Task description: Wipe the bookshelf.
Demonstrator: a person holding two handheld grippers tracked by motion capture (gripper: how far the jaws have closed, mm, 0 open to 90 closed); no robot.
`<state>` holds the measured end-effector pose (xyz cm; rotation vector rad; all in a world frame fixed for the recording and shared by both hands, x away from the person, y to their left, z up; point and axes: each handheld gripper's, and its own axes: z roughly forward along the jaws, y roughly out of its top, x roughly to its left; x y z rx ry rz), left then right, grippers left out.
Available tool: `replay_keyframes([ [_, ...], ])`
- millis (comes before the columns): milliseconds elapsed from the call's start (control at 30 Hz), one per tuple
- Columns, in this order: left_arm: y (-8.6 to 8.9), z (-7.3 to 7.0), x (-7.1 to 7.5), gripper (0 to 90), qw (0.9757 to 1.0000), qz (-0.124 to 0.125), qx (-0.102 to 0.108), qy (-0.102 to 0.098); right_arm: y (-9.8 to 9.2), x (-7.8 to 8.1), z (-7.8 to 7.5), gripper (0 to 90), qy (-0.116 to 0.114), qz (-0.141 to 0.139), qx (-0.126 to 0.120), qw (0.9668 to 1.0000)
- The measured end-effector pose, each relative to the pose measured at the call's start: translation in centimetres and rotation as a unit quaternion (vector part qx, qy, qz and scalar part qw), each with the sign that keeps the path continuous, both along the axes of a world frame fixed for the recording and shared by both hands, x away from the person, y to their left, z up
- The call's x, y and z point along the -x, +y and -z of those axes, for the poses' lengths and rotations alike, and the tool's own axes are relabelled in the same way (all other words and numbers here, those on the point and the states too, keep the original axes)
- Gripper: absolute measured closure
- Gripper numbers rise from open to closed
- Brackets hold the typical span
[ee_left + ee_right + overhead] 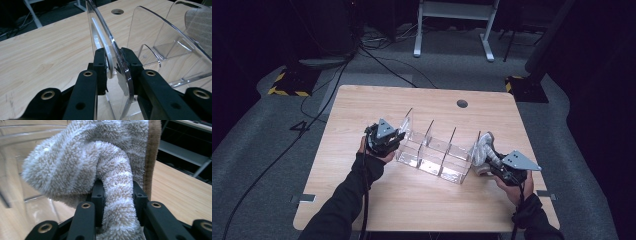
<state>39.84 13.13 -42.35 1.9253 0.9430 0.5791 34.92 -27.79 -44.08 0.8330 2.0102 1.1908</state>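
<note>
The left gripper (pixel 113 66) has its jaws nearly closed on the end wall of the clear rack (pixel 432 152), one jaw on each side of the plastic, pads against it or all but so. The right gripper (pixel 117 195) has its jaws clamped on a fold of the striped towel (pixel 100 162), which hangs bunched at the rack's other end, near the right-hand slot on the desk (pixel 412 205). The step in hand looks to be feeding the towel into that end slot while the rack is steadied. To do it well, the left grip should stay firm and low on the wall so the light rack neither tips nor slides; the right hand should lift the towel above the divider rim, then lower it straight down between the walls, letting go only once the bulk sits inside. The thick pile may catch on the divider edge or spill over it, and a sideways push could skid the rack. Nearby are a cable hole (pixel 462 104) in the desk and cables (pixel 382 65) on the floor beyond, none in the way.
</note>
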Motion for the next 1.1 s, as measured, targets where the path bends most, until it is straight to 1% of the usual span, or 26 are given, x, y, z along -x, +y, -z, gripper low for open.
replay_keyframes([
  [33,0.0,0.1,0.4,75.2,1.0,-0.006,0.003,-0.002,0.0,0.4,-0.1,71.2,0.002,-0.014,0.0,0.9999],
  [100,0.1,0.1,1.2,75.0,0.9999,-0.009,0.004,-0.001,0.0,1.5,-0.3,71.2,0.004,-0.026,0.011,0.9996],
  [133,0.1,0.1,1.5,75.1,0.9999,-0.01,0.006,-0.002,0.0,2.5,-0.1,71.1,0.018,-0.047,0.02,0.9985],
  [167,0.1,0.1,1.5,75.2,0.9999,-0.01,0.006,-0.002,0.1,2.9,0.3,71.0,0.026,-0.055,0.028,0.9978],
  [233,0.2,0.2,1.9,75.1,0.9999,-0.007,0.01,-0.001,0.2,3.2,0.7,71.0,0.035,-0.062,0.035,0.9969],
  [267,0.2,0.2,2.2,75.0,0.9999,-0.008,0.01,-0.002,0.4,3.3,1.3,71.0,0.043,-0.069,0.049,0.9955],
  [300,0.2,0.2,2.5,74.9,0.9999,-0.01,0.01,-0.005,0.7,3.3,1.8,71.0,0.052,-0.071,0.059,0.9944],
  [367,0.3,0.3,3.0,73.5,0.9999,-0.007,0.015,-0.004,1.3,2.8,2.8,70.8,0.086,-0.083,0.069,0.9904],
  [400,0.3,0.3,3.2,73.4,0.9998,-0.007,0.018,-0.006,1.7,2.6,3.5,70.8,0.097,-0.084,0.08,0.9885],
  [467,0.6,0.4,3.4,72.5,0.9997,-0.002,0.026,0.0,2.0,2.4,4.1,70.8,0.107,-0.09,0.083,0.9868],
  [500,0.7,0.4,3.5,72.1,0.9996,-0.002,0.028,-0.002,1.9,2.1,4.5,70.8,0.13,-0.089,0.08,0.9843],
  [533,0.7,0.5,3.7,71.8,0.9996,-0.001,0.027,-0.004,1.9,2.0,4.6,70.8,0.138,-0.088,0.082,0.9831],
  [600,0.8,0.5,4.0,70.9,0.9996,0.0,0.028,-0.003,1.6,2.5,4.2,70.8,0.129,-0.091,0.08,0.9842],
  [633,0.9,0.5,4.2,70.8,0.9996,-0.001,0.029,-0.004,1.3,2.7,3.8,70.9,0.123,-0.095,0.073,0.9852],
  [667,0.9,0.5,4.2,70.4,0.9996,-0.001,0.029,-0.004,1.3,2.7,3.8,70.9,0.123,-0.095,0.073,0.9852],
  [700,0.9,0.5,4.4,70.4,0.9996,0.0,0.029,-0.005,0.8,3.0,3.2,71.0,0.115,-0.095,0.058,0.9871],
  [733,0.9,0.5,4.5,69.8,0.9996,0.001,0.029,-0.004,0.2,3.5,2.3,71.1,0.107,-0.097,0.035,0.9889],
  [767,1.0,0.5,4.7,69.6,0.9995,0.0,0.031,-0.004,-0.2,3.9,1.7,71.2,0.098,-0.097,0.023,0.9902],
  [800,1.0,0.5,4.8,69.3,0.9995,0.002,0.031,-0.005,-0.6,4.5,0.9,71.2,0.083,-0.095,0.006,0.992],
  [833,0.9,0.5,5.0,69.0,0.9995,0.0,0.032,-0.003,-1.0,5.4,-0.1,71.3,0.069,-0.097,-0.012,0.9928],
  [867,0.9,0.5,5.1,68.9,0.9994,0.0,0.034,-0.001,-1.2,6.1,-0.8,71.2,0.056,-0.099,-0.021,0.9933],
  [933,0.9,0.6,5.3,68.9,0.9993,0.002,0.037,-0.001,-1.3,7.8,-1.9,71.2,0.032,-0.111,-0.036,0.9927],
  [967,0.9,0.6,5.4,68.8,0.9991,0.004,0.042,0.003,-1.0,8.4,-2.2,71.1,0.022,-0.115,-0.033,0.9926],
  [1000,0.8,0.6,5.5,68.6,0.9989,0.008,0.045,0.004,-0.8,8.7,-2.2,71.1,0.024,-0.118,-0.029,0.9923],
  [1033,0.8,0.6,5.6,68.4,0.9989,0.009,0.045,0.003,0.0,8.9,-1.9,70.8,0.028,-0.125,-0.014,0.9916],
  [1100,0.7,0.6,6.0,67.9,0.999,0.009,0.044,0.004,0.8,8.8,-1.2,70.3,0.019,-0.115,0.006,0.9931],
])
